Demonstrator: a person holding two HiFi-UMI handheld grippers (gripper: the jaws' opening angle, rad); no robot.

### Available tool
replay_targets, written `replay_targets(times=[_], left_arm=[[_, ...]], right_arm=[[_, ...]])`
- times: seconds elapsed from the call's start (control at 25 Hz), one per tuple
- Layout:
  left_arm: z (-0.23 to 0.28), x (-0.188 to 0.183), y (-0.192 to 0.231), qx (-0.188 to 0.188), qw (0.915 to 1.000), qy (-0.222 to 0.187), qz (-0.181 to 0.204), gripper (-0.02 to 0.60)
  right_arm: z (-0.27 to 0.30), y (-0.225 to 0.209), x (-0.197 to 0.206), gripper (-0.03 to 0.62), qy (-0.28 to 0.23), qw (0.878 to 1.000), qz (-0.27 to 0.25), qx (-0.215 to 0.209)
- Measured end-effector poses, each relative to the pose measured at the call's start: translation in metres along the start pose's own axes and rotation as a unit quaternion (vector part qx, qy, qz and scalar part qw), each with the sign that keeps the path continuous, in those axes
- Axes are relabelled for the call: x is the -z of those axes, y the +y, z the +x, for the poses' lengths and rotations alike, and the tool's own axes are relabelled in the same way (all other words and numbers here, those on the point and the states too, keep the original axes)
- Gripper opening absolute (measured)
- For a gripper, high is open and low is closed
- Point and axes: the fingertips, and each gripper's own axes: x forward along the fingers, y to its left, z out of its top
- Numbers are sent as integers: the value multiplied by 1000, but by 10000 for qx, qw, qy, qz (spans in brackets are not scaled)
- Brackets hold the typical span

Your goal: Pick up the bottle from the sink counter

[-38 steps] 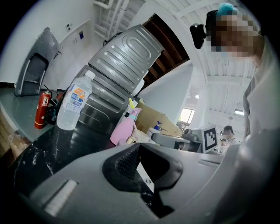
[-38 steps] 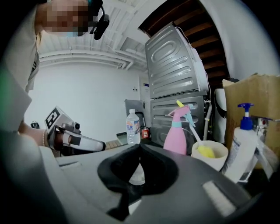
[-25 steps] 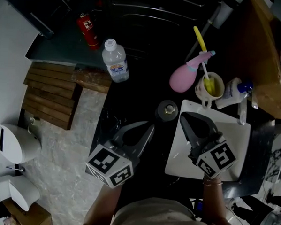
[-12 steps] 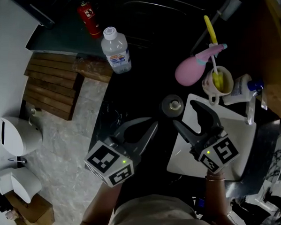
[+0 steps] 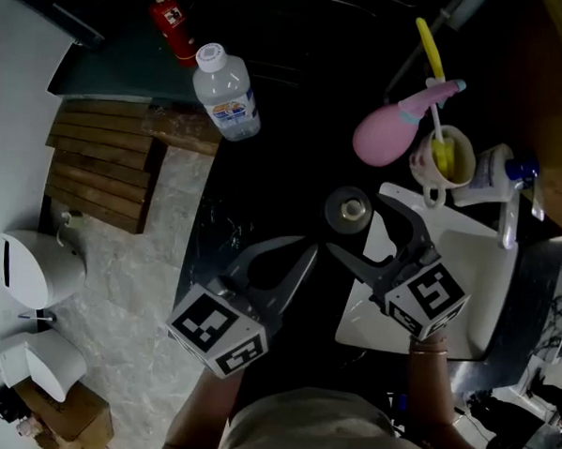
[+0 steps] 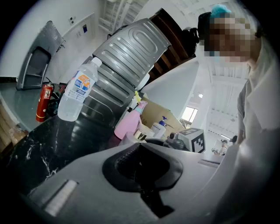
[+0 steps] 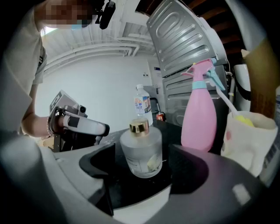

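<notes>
Whereas right tool [image 5: 358, 225] sat pressed together a second ago, jaws now opening wide. Frosted bottle [image 7: 141, 148] stands upright between them on dark surface [image 5: 229, 230], pads not touching it. Judgement: closing on it comes next. Left tool [image 5: 305, 251] pressed together, empty, left of frosted bottle. Water bottle [image 5: 226, 99] well beyond frosted bottle.

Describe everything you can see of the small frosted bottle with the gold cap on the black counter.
The frosted bottle is squat and round, apparently translucent whitish glass, with a short neck and a shiny gold cap. A faint motif shows on its front. It stands upright on the black counter, with a pink spray bottle behind it, apart. The jaws of the right gripper are opening on either side of it, pads clear of the glass.
</notes>
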Motion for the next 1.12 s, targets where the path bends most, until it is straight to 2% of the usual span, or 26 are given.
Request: replay_targets(times=[0.24,0.64,1.12], left_arm=[[3,1,7,-25,10000,36,-13,6],[5,6,10,0,9999,128,-17,6],[1,8,16,-41,9999,144,-74,6]], right_arm=[[12,-2,8,370,176,9998,-85,50],[32,-6,-2,370,-2,9996,-4,265],[46,-3,-7,370,183,9988,-232,397]])
